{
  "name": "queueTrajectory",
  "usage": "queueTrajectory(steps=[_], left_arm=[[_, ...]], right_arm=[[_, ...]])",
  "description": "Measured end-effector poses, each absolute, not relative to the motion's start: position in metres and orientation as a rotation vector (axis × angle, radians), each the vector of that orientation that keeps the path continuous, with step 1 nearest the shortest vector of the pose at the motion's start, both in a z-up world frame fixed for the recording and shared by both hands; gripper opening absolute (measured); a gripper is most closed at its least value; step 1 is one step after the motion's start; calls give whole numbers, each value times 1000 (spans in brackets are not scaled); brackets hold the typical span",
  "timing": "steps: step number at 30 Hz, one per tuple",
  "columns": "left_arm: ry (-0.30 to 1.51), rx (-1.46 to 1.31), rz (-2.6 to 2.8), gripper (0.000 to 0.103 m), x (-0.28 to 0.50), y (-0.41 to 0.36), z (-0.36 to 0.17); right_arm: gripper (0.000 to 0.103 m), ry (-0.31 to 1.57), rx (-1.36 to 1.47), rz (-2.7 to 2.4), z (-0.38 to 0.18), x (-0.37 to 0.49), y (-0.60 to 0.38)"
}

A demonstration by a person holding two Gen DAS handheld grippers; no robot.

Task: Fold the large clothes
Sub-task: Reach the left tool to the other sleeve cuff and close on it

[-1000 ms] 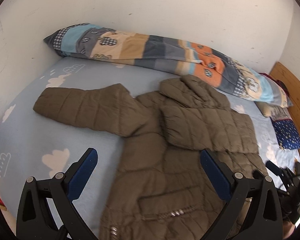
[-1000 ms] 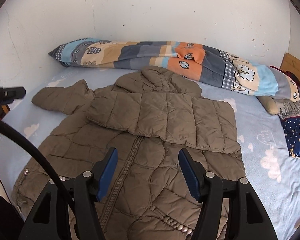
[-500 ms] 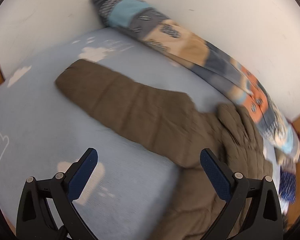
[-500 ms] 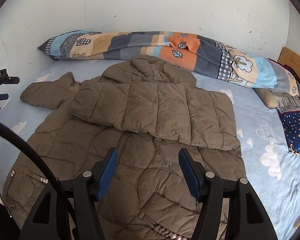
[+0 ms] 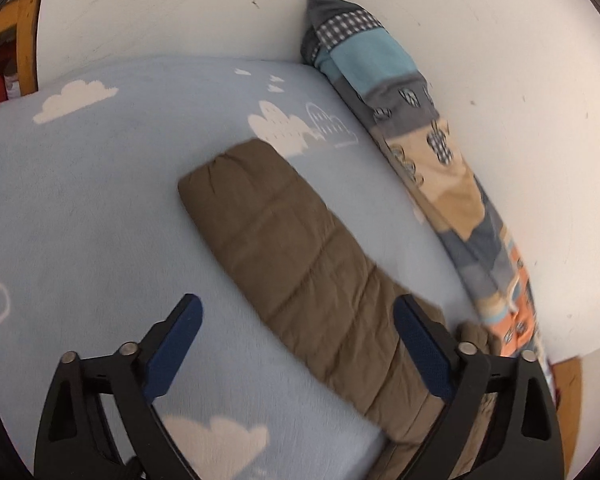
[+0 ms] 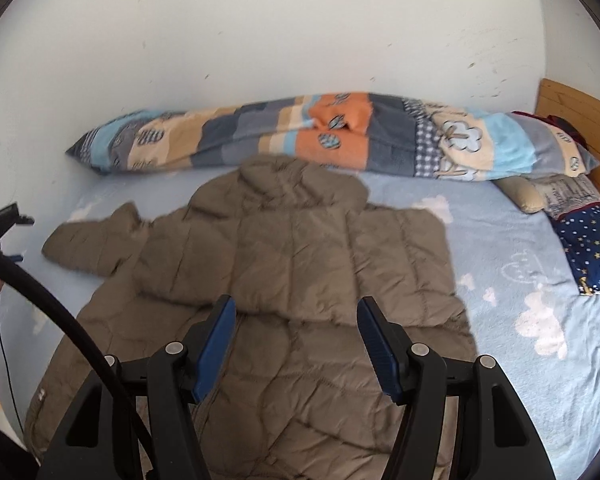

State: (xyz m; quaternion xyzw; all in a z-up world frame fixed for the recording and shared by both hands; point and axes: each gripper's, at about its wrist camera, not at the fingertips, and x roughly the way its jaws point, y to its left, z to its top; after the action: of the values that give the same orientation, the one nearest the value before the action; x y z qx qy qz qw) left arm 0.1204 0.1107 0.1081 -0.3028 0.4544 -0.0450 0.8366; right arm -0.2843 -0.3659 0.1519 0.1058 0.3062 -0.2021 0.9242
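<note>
A brown quilted jacket (image 6: 292, 280) lies flat on the blue cloud-print bed (image 6: 512, 280), one sleeve folded across its chest. Its other sleeve (image 5: 300, 264) stretches out to the left, cuff toward the wall. My left gripper (image 5: 300, 320) hovers over that sleeve, its jaws closing but still wide, with the sleeve beneath the gap and no pad on the cloth. My right gripper (image 6: 296, 320) hangs above the jacket's chest, jaws apart, nothing held.
A long patchwork blanket roll (image 6: 340, 136) lies along the white wall. A navy star-print cushion (image 6: 592, 248) and a wooden headboard (image 6: 576, 120) are at the right. A black cable (image 6: 60, 312) crosses the right wrist view at left.
My left gripper swung left from the jacket's body out over the spread sleeve and rolled, so the bed looks tilted. The right gripper drifted slightly; the jacket has not moved.
</note>
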Motion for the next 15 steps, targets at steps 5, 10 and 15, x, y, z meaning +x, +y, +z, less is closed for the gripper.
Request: queueTrajectory(steps=[5,10,15], left_arm=[[960,-673,-117,79,138,121,92],[932,-825,-149,71,146,137,62],[893,-930,-124,64,160,154,43]], right_arm=[[68,633,283,-418,150,-285,-381],[68,653,272,-414,144,-281,-379],[68,664,252,-403,139,-278,-374]])
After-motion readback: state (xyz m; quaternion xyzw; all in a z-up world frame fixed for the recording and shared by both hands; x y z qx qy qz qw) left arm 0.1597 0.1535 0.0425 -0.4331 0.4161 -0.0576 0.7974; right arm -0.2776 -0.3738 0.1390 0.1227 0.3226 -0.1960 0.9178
